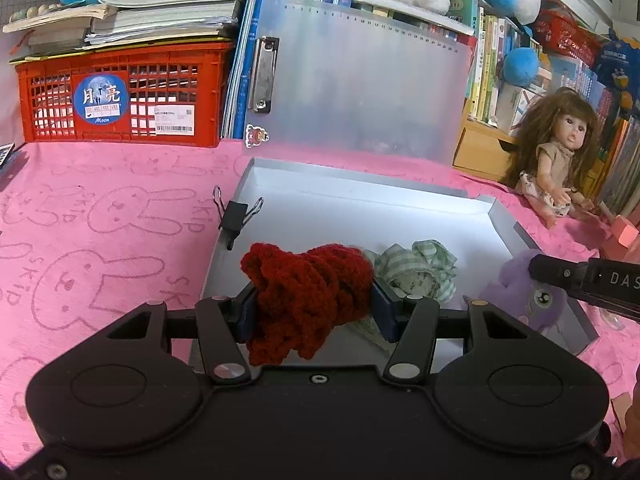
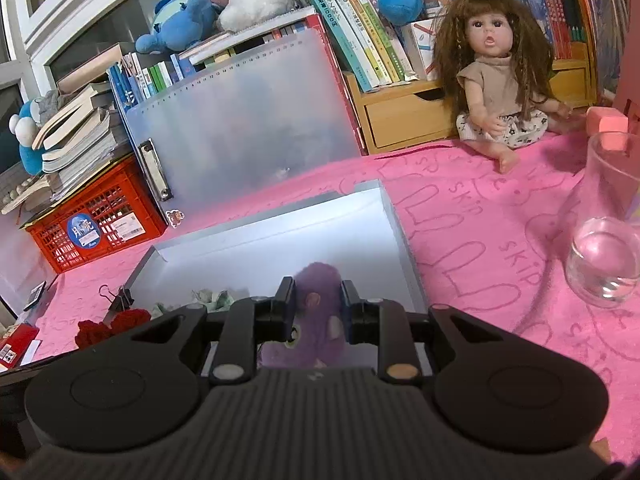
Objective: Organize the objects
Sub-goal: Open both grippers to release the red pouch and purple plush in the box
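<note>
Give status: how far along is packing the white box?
Done: green striped fabric piece lies in the white box. In hand: left gripper clamps the red crocheted piece and right gripper clamps the purple plush toy, both over the box. Left: binder clip outside the box's left wall.

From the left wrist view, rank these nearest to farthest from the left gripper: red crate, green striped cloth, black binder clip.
Measured from the left gripper, which is shut on the red knit piece:
1. Green striped cloth, just right of it, inside the grey box.
2. Black binder clip, ahead and left, on the box's left edge.
3. Red crate, far back left, under the books.
</note>
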### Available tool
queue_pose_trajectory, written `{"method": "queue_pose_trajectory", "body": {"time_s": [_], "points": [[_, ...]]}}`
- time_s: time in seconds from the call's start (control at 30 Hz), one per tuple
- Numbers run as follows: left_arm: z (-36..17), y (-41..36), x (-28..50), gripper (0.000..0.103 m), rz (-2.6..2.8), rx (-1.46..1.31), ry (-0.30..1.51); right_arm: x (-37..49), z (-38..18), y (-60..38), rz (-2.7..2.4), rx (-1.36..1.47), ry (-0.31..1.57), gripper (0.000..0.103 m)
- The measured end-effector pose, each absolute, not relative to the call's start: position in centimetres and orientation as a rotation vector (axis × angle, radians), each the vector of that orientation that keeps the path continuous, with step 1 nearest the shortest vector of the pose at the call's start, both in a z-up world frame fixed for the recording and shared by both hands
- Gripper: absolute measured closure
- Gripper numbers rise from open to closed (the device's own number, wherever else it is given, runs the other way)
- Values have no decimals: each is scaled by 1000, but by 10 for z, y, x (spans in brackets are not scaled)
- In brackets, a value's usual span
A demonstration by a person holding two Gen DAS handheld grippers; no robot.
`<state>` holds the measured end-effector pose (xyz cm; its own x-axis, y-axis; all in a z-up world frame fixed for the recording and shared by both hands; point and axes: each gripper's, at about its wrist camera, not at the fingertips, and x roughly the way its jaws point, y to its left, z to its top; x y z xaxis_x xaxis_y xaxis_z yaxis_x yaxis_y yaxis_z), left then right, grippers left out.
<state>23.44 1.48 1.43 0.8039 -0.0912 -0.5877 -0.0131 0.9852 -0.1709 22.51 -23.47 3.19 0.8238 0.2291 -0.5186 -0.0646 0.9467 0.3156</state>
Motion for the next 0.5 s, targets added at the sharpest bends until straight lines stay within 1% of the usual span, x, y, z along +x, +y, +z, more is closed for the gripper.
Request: {"method": "queue_pose_trajectory", "body": {"time_s": [0.37, 0.43, 0.5], "points": [[10, 15, 238, 49, -41, -158, 656, 229, 23, -235, 158, 302, 616, 77], [9, 15, 239, 49, -40, -155, 659, 230, 19, -234, 152, 299, 628, 79], [9, 14, 239, 49, -39, -150, 661, 230, 18, -234, 152, 300, 626, 79]]}}
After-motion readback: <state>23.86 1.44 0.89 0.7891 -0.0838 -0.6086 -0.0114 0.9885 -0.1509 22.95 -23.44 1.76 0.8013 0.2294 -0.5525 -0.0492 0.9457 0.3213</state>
